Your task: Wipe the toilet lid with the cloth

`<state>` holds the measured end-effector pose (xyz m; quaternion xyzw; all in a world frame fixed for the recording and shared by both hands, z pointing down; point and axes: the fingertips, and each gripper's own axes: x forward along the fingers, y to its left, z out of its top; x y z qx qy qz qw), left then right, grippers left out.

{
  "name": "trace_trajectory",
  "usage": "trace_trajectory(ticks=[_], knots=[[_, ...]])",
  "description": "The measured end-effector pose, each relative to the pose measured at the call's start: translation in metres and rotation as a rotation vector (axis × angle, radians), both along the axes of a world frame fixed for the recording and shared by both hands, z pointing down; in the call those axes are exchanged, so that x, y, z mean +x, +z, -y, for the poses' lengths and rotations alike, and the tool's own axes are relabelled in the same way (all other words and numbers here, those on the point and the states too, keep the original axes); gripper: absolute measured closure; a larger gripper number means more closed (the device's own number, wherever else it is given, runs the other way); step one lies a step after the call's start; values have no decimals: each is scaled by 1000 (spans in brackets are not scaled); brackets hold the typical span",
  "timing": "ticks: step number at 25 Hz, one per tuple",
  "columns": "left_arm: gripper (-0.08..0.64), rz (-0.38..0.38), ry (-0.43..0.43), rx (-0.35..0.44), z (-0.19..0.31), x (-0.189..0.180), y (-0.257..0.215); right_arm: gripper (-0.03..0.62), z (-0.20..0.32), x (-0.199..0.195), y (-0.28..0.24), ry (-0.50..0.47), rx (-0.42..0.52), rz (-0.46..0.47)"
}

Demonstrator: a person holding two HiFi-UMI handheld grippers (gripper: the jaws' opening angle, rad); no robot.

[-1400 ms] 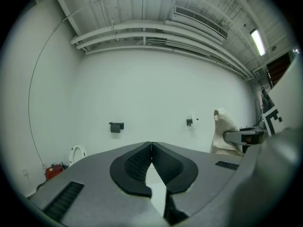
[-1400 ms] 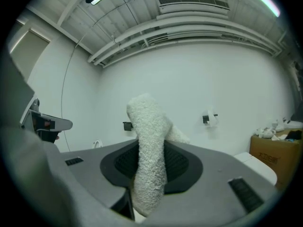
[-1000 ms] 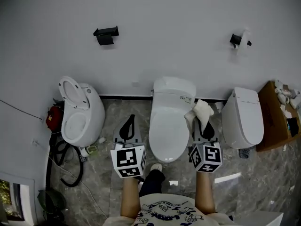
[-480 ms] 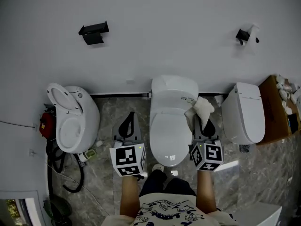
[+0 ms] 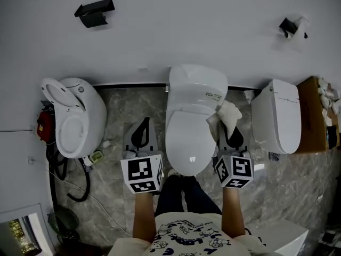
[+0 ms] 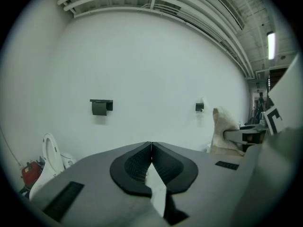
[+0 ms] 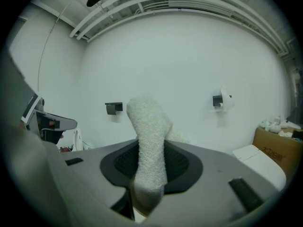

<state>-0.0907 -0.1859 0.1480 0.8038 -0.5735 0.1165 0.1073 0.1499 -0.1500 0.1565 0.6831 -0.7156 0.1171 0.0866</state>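
A white toilet with its lid down stands in the middle of the head view, right in front of the person. My right gripper is at the lid's right side, shut on a white fluffy cloth that sticks up out of the jaws. My left gripper hangs over the floor to the left of the lid, shut with nothing in it. The cloth also shows at the right of the left gripper view.
An open toilet stands at the left with a black hose and a red object beside it. Another closed toilet and a brown box are at the right. Black holders hang on the white wall.
The head view has shifted forward, so the middle toilet lies closer under me. Both grippers keep their places beside the lid, and the cloth stays in the right one.
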Motion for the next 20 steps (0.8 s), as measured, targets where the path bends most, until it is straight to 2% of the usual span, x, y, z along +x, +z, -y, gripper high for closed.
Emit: trace_trajectory(ticks=[11, 20], knots=[[555, 29, -31, -91, 22, 5, 55, 476, 37, -3, 51, -66, -88, 2], [555, 62, -68, -181, 31, -13, 122, 476, 55, -26, 137, -140, -218, -15]])
